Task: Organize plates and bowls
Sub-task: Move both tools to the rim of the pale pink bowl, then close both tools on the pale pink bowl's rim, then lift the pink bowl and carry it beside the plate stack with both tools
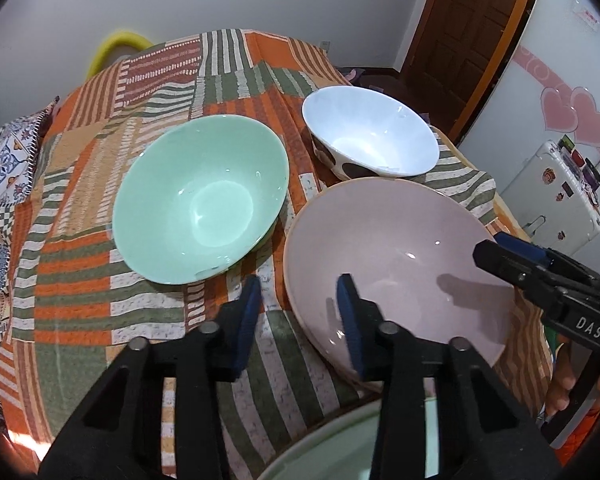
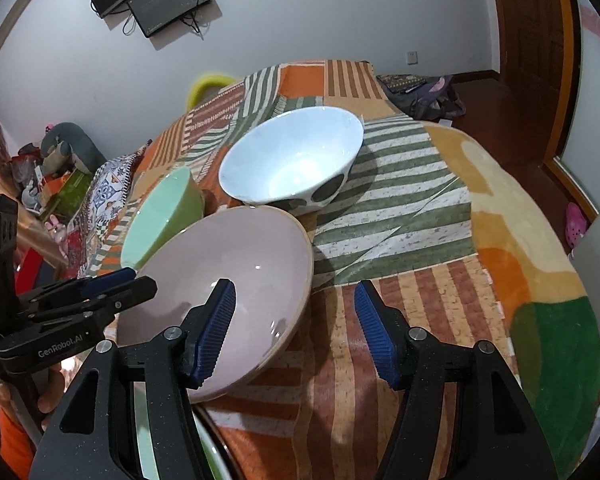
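Both hand-held grippers, left (image 1: pixel 300 316) and right (image 2: pixel 296 320), straddle the pink bowl's (image 1: pixel 400 256) rim at 9 and 3 o'clock, jaws open, probably to lift it.

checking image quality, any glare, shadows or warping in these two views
Left wrist: glints on the pink bowl and green bowl, a gripper shadow inside the pink bowl, edges bent by fisheye. Right wrist: white bowl casts a shadow; sharp enough.

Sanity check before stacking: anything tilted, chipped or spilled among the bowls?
No spills or chips visible. The pink bowl sits tilted, its far rim against the white spotted bowl. The green bowl also leans on the soft striped cloth.
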Available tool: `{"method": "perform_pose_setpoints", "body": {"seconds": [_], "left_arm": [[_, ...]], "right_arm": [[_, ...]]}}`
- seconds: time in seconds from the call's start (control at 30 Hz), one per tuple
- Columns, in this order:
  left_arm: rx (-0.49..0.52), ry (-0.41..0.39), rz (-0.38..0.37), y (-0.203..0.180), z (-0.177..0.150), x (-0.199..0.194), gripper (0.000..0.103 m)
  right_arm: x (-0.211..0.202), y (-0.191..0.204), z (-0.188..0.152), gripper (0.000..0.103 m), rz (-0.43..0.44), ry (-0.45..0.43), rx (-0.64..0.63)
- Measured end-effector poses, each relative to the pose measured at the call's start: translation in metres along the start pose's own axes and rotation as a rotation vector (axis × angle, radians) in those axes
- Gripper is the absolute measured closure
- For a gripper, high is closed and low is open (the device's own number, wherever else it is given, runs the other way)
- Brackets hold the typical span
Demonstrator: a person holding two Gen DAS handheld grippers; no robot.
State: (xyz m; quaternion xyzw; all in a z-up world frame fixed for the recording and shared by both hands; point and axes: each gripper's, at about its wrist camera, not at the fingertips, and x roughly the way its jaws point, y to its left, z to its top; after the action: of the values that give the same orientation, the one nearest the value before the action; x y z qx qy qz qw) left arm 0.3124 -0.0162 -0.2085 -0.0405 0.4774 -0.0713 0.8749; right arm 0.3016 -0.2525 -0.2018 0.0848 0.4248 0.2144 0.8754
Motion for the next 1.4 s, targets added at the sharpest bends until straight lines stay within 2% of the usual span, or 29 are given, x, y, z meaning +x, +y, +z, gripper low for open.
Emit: {"method": "perform_pose_setpoints", "body": {"seconds": [0.1,0.17,0.23,0.3,0.47,0.83,1.4], "left_arm": [[-0.005,0.013,-0.011,0.002,0.0,0.008,0.08],[-0.011,0.021,-0.02,0.002,0.0,0.013,0.085],[-0.014,0.024,-0.034,0.002,0.0,0.016,0.087],[-0.008,0.013,-0.03,0.0,0.0,0.016,0.087],[0.016,0.009,-0.01,-0.005,-0.001,0.013,0.087],[0.004,-0.009,-0.024,-0.01,-0.002,-0.006,0.087],[0.002,-0.109,-0.024,-0.017,-0.022,-0.082,0.087]], "right_arm": [[0.005,-0.003,-0.001,0.066,0.01,0.021,0.002],[0.007,-0.004,-0.003,0.07,0.014,0.033,0.008],[0.009,-0.007,-0.003,0.071,0.029,0.041,0.015],[0.009,-0.006,-0.004,0.079,0.048,0.048,0.016],[0.007,0.0,-0.004,0.079,0.019,0.063,-0.002],[-0.008,0.005,0.003,0.079,0.033,0.034,0.023],[-0.05,0.033,0.002,0.078,0.058,-0.057,-0.034]]}}
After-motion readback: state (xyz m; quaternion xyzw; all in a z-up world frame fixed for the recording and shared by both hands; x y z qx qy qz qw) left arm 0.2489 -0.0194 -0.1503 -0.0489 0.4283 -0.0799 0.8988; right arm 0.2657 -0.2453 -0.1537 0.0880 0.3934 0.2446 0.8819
